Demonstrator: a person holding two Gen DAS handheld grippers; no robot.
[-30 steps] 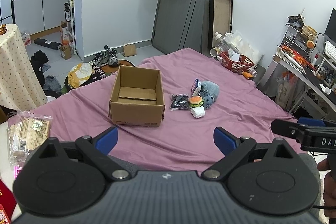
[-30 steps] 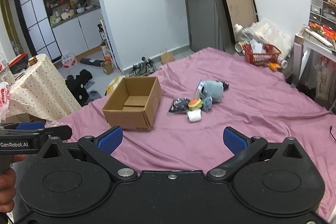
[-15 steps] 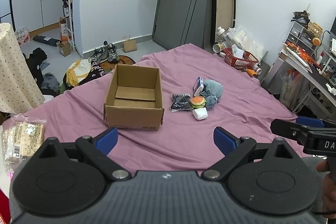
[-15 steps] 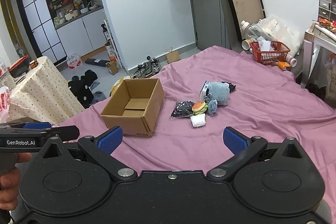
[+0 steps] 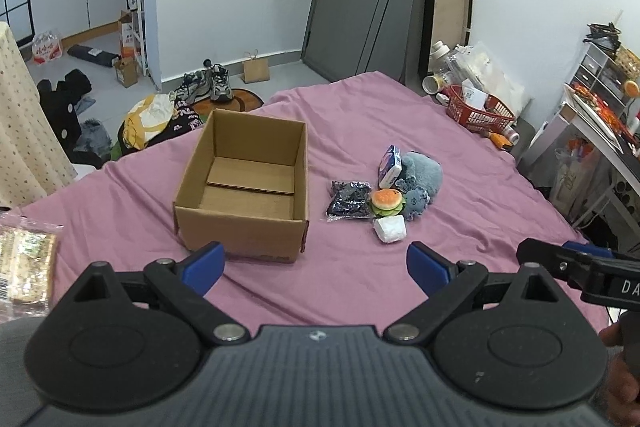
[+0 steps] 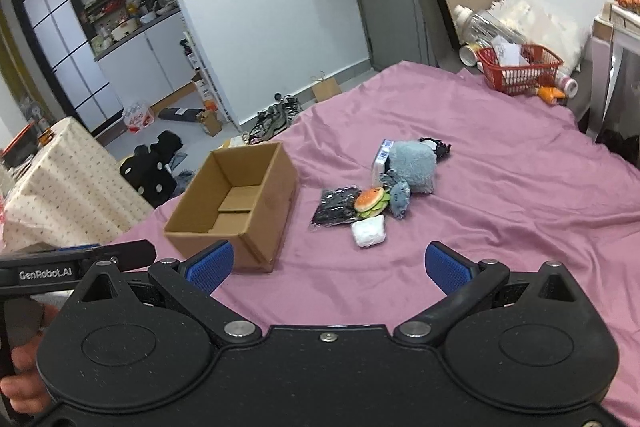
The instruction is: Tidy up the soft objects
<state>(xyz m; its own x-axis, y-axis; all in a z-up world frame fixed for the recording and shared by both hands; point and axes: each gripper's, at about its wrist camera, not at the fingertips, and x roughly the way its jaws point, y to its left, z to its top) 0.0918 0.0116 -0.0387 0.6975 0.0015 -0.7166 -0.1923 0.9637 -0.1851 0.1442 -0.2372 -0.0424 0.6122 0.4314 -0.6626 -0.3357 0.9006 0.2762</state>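
Cardboard box [image 5: 244,195] seen empty on purple sheet [image 5: 360,279]. Nothing packed yet. Soft objects [image 5: 386,193] found heaped just right of box, all left to move. Left gripper [image 5: 312,265] and right gripper [image 6: 326,265] held spread wide, nothing grasped, short of pile.

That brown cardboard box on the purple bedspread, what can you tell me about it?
The brown cardboard box looks like plain corrugated card, rectangular and open at the top. It sits upright on the purple bedspread. Nothing is inside; only its folded bottom flaps show, one overlapping the other. The pile of small soft toys lies apart from it to one side. Neither gripper touches it.
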